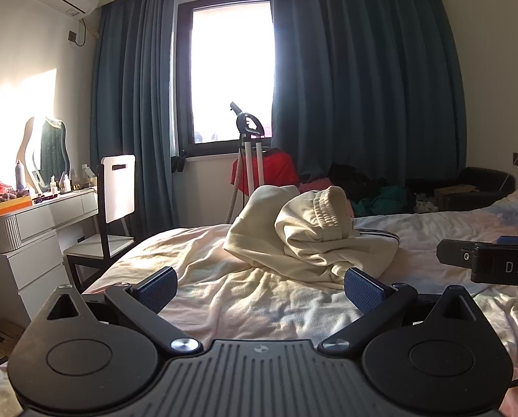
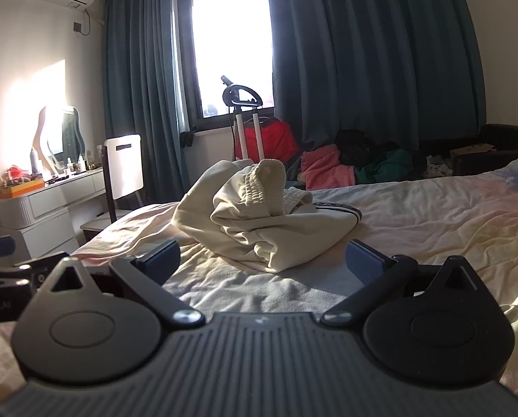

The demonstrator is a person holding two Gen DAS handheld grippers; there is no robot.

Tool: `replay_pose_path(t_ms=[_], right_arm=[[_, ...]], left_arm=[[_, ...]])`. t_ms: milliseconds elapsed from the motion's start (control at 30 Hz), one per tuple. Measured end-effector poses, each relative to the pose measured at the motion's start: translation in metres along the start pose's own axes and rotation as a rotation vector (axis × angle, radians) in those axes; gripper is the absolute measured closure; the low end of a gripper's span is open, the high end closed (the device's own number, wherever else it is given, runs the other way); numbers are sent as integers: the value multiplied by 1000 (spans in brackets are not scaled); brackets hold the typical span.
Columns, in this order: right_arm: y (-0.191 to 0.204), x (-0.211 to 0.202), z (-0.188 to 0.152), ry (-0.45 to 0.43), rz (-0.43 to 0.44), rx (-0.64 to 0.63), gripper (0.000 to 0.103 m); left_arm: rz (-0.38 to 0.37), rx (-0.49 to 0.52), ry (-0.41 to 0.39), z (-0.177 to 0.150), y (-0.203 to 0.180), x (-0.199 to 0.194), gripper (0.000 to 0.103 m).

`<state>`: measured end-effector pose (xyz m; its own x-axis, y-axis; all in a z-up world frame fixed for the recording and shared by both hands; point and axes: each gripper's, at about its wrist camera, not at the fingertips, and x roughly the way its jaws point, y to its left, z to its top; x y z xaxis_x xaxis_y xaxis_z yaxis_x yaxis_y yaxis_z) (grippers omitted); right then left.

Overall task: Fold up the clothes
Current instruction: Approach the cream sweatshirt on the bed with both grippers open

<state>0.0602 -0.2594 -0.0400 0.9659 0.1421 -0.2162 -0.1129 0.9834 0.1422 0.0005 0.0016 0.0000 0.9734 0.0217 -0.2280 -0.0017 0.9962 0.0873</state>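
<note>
Nearest to us, our left gripper (image 1: 260,286) hovers low over the rumpled sheet of the bed (image 1: 224,299) with its blue pads (image 1: 365,290) spread wide and nothing between them, and our right gripper (image 2: 262,260) is held beside it just as wide apart and empty, which we judge to be the stance for reaching in from both sides at once. Ahead of both lies the cream garment (image 2: 259,222), heaped in a crumpled mound on the bed with its elastic waistband (image 2: 264,187) standing up on top and a dark-striped edge (image 2: 339,208) toward the right, not yet spread flat, so we reckon the folding has hardly started and a hem or the waistband must be found first.
</note>
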Motion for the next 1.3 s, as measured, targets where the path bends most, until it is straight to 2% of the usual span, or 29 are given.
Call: replay_pose_path(t_ms=[200, 567, 733, 867, 1000, 1133, 1167, 1233, 1267, 1300], right_arm=[[4, 3, -2, 2, -11, -24, 0], [9, 1, -4, -14, -32, -40, 0], [5, 5, -2, 11, -43, 11, 0], [0, 4, -3, -18, -90, 37, 0], [-9, 4, -2, -17, -63, 106, 0], [-6, 3, -3, -32, -61, 72, 3], [-4, 3, -2, -34, -59, 58, 5], [0, 4, -2, -33, -61, 35, 20], [2, 4, -2, -30, -66, 23, 36], [3, 4, -2, -26, -74, 15, 42]], left_arm=[[7, -12, 23, 3, 8, 4, 0], [32, -6, -13, 2, 8, 2, 0], [34, 5, -17, 1, 8, 1, 0], [34, 5, -16, 1, 8, 1, 0], [30, 1, -17, 0, 8, 2, 0], [18, -14, -16, -1, 11, 2, 0], [18, -13, -14, -1, 11, 3, 0], [22, -10, -14, -2, 11, 3, 0], [24, -10, -13, -2, 11, 4, 0], [24, -10, -12, -3, 11, 4, 0]])
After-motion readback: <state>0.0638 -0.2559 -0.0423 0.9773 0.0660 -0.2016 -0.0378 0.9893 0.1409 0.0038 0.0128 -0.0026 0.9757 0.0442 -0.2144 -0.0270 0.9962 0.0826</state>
